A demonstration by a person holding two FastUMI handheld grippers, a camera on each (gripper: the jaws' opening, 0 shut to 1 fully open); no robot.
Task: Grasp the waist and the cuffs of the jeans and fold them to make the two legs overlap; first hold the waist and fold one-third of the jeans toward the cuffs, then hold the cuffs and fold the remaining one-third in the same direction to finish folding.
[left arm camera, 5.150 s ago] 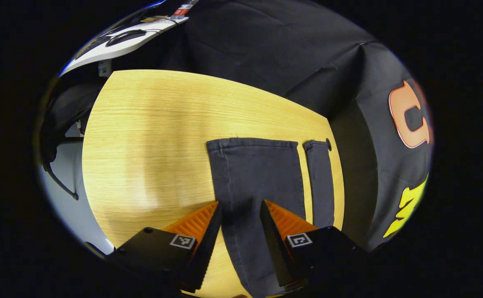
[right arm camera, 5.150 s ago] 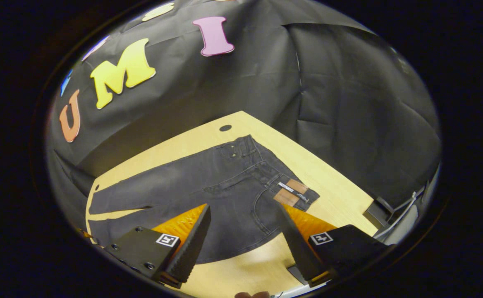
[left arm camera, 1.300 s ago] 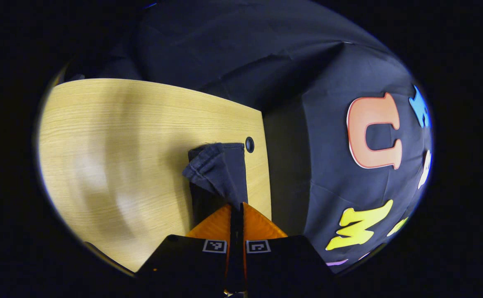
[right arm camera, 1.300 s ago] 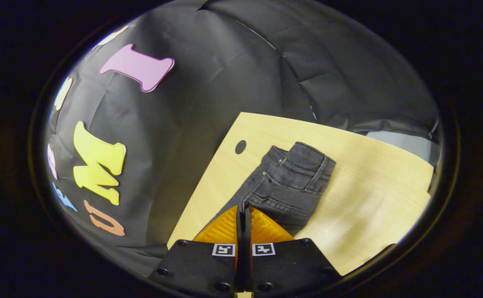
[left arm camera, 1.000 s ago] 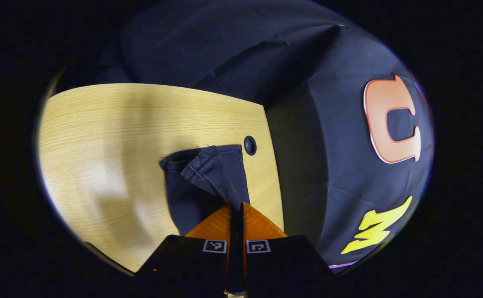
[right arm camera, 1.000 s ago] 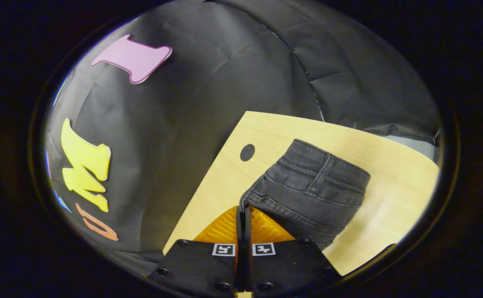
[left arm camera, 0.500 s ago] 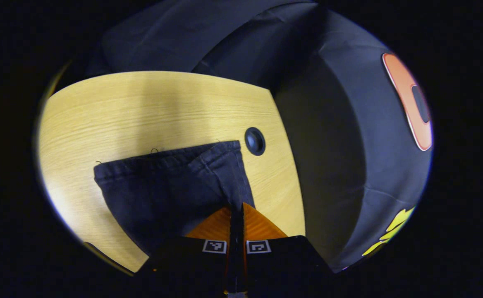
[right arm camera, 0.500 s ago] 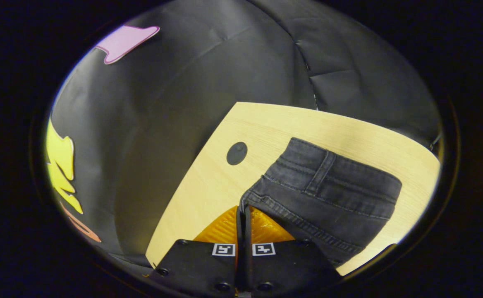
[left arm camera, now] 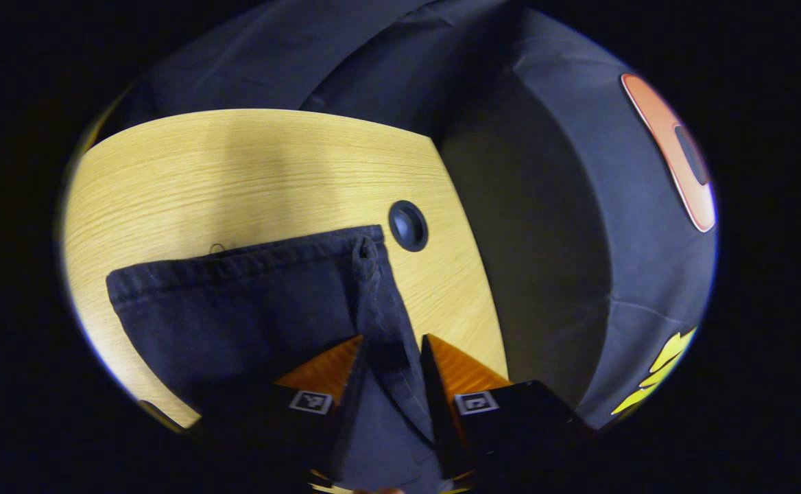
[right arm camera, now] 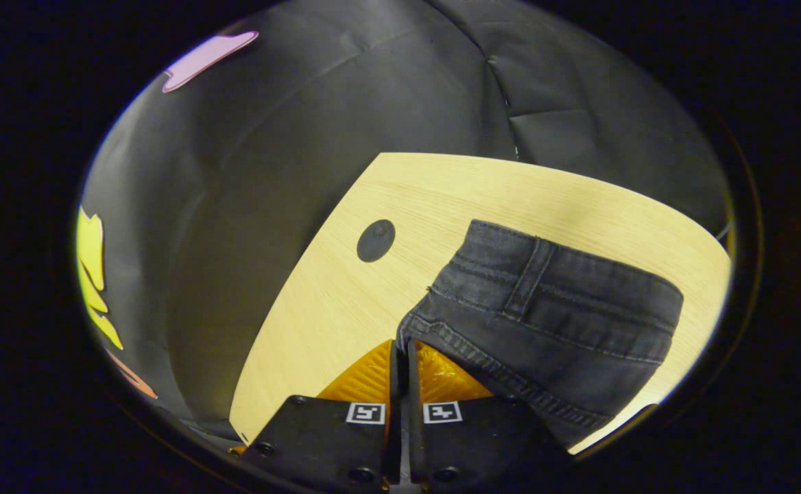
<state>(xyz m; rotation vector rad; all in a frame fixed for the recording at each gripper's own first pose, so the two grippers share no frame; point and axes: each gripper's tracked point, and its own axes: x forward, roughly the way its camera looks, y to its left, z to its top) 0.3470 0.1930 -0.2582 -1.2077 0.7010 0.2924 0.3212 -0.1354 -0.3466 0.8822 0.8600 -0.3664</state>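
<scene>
Since half a second ago: left gripper [left arm camera: 388,357] now parted, fingers spread to either side of the seam ridge of the jeans [left arm camera: 249,302], no longer pinched on the cloth; cuffs [left arm camera: 236,255] lowered flat and spread wider across the counter [left arm camera: 236,171]. Right gripper [right arm camera: 400,363] much as before, fingers drawn together with the barest slit between, an edge of the waist [right arm camera: 551,288] nipped at their tips.

Jeans lying dark on the counter, cuff hem running level just beside a round hole [left arm camera: 408,225] in the wood, nearly touching it. In the right gripper view, waistband with a belt loop [right arm camera: 534,271] stacked double, one layer over another, close to a second round hole [right arm camera: 376,240], not touching.

Likely reason for the arrangement: leg-over-leg fold just laid down, cuff end let go once flat, waist end held a moment longer so the layers settle in line. Judged stage: first step close to done, the thirds still ahead. Placement along the counter's far side, near the booth wall [right arm camera: 345,110], leaves bare wood in front for the coming folds.

Writing and brands: none legible on the jeans from these angles. Small square black-and-white markers [right arm camera: 365,413] on the gripper bodies, patterns only, no words.
</scene>
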